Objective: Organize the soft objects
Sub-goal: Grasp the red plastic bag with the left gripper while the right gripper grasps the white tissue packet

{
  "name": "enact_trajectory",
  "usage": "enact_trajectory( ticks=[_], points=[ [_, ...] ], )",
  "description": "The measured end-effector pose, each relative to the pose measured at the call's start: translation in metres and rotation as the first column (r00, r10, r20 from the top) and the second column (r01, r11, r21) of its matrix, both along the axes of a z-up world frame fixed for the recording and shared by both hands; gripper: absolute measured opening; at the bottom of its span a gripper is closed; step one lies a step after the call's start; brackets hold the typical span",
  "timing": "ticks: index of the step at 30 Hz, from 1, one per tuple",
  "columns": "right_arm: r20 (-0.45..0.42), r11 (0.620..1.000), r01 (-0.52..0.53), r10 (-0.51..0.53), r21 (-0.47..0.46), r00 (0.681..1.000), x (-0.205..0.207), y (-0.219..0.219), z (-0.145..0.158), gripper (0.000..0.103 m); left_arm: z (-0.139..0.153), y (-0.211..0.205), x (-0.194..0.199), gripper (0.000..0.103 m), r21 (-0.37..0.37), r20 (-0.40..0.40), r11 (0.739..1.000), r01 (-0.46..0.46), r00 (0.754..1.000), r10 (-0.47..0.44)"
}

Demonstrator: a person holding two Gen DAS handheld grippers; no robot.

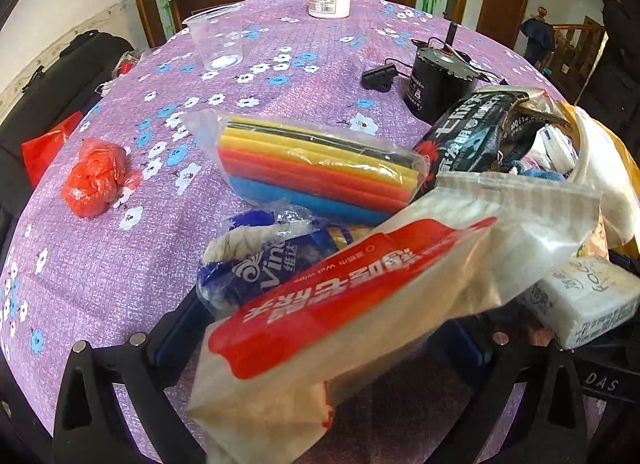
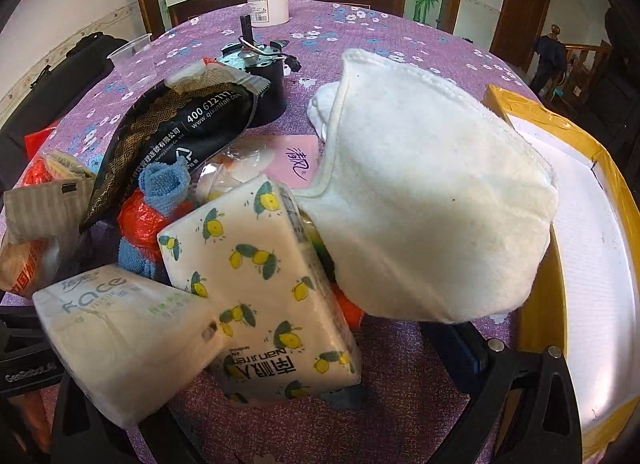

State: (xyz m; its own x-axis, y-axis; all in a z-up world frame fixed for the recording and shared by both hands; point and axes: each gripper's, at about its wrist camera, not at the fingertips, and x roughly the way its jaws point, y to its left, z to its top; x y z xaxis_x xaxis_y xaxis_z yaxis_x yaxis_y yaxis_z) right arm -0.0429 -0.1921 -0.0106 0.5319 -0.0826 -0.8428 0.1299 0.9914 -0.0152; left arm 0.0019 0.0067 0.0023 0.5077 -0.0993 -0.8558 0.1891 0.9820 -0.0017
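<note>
Wipes packet (image 1: 340, 304) lies between the left hand-held gripper's (image 1: 320, 348) spread fingers; right hand-held gripper (image 2: 276, 348) likewise wide.

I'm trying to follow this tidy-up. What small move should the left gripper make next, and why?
Probably carry the red-and-white wet-wipe pack rightward, toward the yellow-edged box. The pack appears to sit tilted between the fingers of the left gripper, above the purple tablecloth, though the grip itself is hidden. The box lies at the table's right and looks like the likely collecting spot.

"400 612 777" on black packet (image 2: 176, 131)
</note>
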Motion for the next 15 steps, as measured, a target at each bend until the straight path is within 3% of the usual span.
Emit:
enact_trajectory(
  ticks=[6,9,12,15],
  points=[
    [0.0,1.0,0.0,0.0,0.0,1.0,0.0,0.0,0.0,0.102,0.009,0.02,-0.002,0.103,-0.072,-0.048,0.99,0.122,0.991,-0.125],
    [0.0,1.0,0.0,0.0,0.0,1.0,0.0,-0.001,0.0,0.102,0.029,0.044,-0.001,0.103,-0.106,-0.01,0.977,0.183,0.983,-0.185],
    [0.0,1.0,-0.001,0.001,-0.001,1.0,0.001,0.001,0.0,0.102,0.047,0.073,0.009,0.103,-0.129,0.005,0.972,0.197,0.98,-0.198],
    [0.0,1.0,0.001,-0.001,-0.003,1.0,0.003,0.005,0.001,0.102,0.059,0.115,0.028,0.103,-0.168,0.003,0.974,0.152,0.988,-0.154]
  ],
)
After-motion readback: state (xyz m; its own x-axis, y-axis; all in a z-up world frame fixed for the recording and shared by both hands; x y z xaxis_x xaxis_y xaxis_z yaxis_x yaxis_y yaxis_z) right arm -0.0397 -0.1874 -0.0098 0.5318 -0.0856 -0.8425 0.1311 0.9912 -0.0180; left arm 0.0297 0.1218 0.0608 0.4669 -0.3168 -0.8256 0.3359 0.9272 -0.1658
